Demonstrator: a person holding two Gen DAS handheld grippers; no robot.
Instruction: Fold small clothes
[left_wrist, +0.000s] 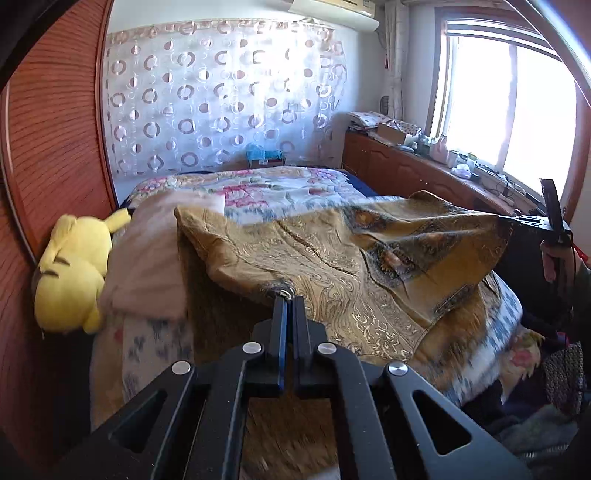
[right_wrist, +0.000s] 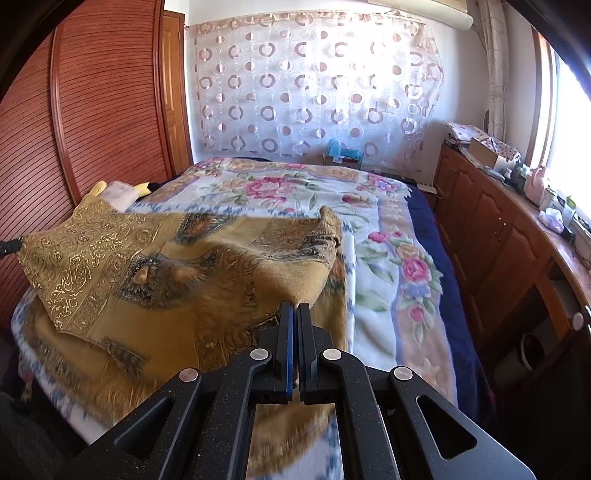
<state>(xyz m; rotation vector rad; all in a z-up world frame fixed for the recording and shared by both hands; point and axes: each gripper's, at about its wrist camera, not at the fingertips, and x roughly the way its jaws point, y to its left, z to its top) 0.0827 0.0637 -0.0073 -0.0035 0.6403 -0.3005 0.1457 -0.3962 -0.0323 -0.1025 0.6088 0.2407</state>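
**Gold patterned cloth, held at two corners above the bed**

Item: mustard-gold woven cloth with metallic scroll print and dark paisley panels (left_wrist: 332, 254), lifted off the floral white-and-pink bed blanket (right_wrist: 388, 258). It is spread between both grippers, its far part draped on the bed, its near edge raised.

Left gripper (left_wrist: 288, 295): black, two-fingered, jaws clenched on a bunched corner of the cloth at the fingertips. It points forward and downward over the bed.

Right gripper (right_wrist: 294, 314): jaws pressed together on the cloth's near edge, fabric passing between and under the fingers. It also slopes down towards the bed. In the left wrist view it shows at the far right, pinching the opposite corner, a hand on its handle.

Relation governing the next move: the cloth's long axis runs sideways from one gripper to the other, pulled fairly taut. The free far edge lies ahead of both fingers, towards the circle-patterned curtain (right_wrist: 314, 92). Neither hand appears nearer to it.

Judgement: the fold probably calls for carrying both held corners forward together onto that far edge.

Adjacent: yellow plush toy (left_wrist: 74, 269) at the left bedside, just beside the cloth's drop.
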